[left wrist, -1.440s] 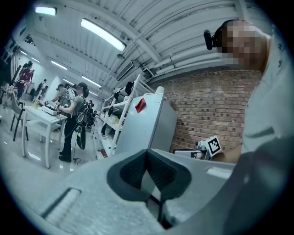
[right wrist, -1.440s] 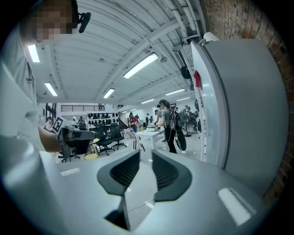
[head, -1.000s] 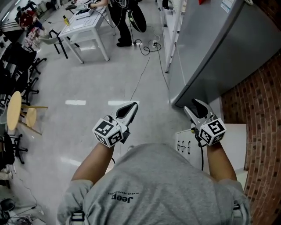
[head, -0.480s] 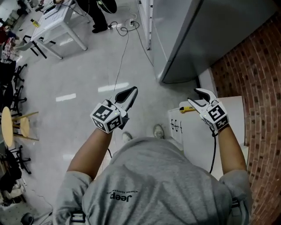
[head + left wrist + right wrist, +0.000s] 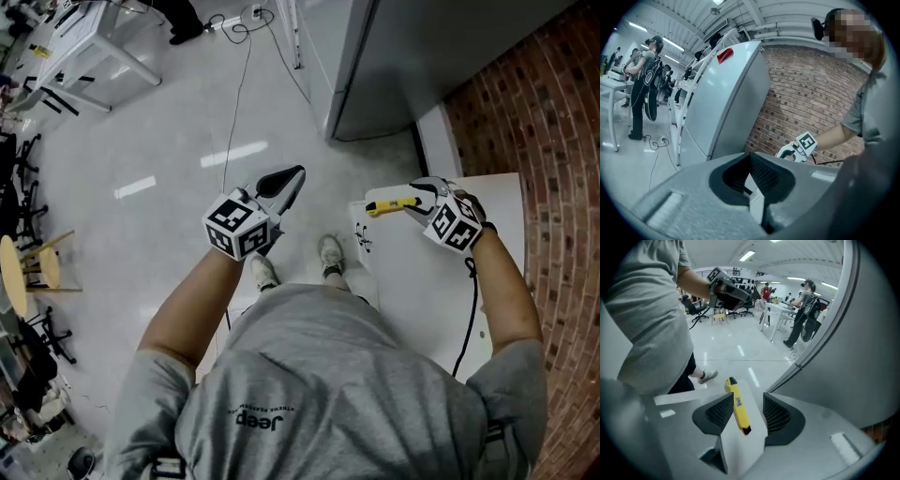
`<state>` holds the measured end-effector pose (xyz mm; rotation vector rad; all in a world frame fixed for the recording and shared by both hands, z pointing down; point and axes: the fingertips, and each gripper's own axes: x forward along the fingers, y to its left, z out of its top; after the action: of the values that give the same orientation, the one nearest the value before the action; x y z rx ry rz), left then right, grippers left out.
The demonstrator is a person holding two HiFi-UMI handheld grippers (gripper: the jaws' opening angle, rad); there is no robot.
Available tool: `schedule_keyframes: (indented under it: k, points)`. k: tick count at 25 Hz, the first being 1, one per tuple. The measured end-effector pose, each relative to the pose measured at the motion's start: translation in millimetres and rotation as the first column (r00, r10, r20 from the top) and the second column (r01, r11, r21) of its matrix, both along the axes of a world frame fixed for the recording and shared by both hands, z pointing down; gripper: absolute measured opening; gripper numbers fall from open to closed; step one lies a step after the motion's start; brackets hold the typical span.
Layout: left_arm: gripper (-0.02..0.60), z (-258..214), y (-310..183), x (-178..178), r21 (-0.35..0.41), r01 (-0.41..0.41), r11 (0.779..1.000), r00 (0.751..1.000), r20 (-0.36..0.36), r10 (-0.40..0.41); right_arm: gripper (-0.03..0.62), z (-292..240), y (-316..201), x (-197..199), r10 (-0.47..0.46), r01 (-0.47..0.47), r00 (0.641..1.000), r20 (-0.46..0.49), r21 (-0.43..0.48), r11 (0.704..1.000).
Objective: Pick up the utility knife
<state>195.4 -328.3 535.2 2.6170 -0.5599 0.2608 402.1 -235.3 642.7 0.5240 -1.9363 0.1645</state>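
The yellow utility knife (image 5: 392, 204) lies near the far-left corner of a white table (image 5: 441, 291). In the right gripper view the knife (image 5: 738, 405) lies slantwise between my right gripper's (image 5: 747, 401) two jaws, its dark tip toward the camera. The left pad is close against the knife and a gap shows on the right, so that gripper is open. In the head view my right gripper (image 5: 419, 193) reaches the knife's right end. My left gripper (image 5: 292, 178) hangs over the floor left of the table, shut and empty. Its jaws meet at the tips in the left gripper view (image 5: 751, 159).
A tall grey cabinet (image 5: 422, 56) stands just beyond the table, with a brick wall (image 5: 553, 122) to the right. A cable (image 5: 234, 94) runs across the floor. The person's shoes (image 5: 330, 253) are by the table's left edge. A white desk (image 5: 84, 47) and stools (image 5: 28, 272) stand further left.
My right gripper has moved forward to the table's corner and now straddles the knife, which came into view half a second ago. The left gripper stays shut over the floor.
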Motion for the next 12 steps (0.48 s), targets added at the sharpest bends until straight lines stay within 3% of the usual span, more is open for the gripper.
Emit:
schedule_keyframes:
  k: [6,12]
  points:
    - [-0.002,41.1,4.6,30.1,-0.029,-0.035,0.999,0.998,0.046,0.036,0.207,54.0,20.9,14.4,-0.191,0.178,0.975,-0.111,-0.117,0.977]
    - [-0.002,66.3,11.2,52.0,-0.059,-0.061,0.996,0.996,0.06,0.065,0.207,84.8,25.1,17.9,-0.285,0.26,0.946,-0.157,-0.165,0.952]
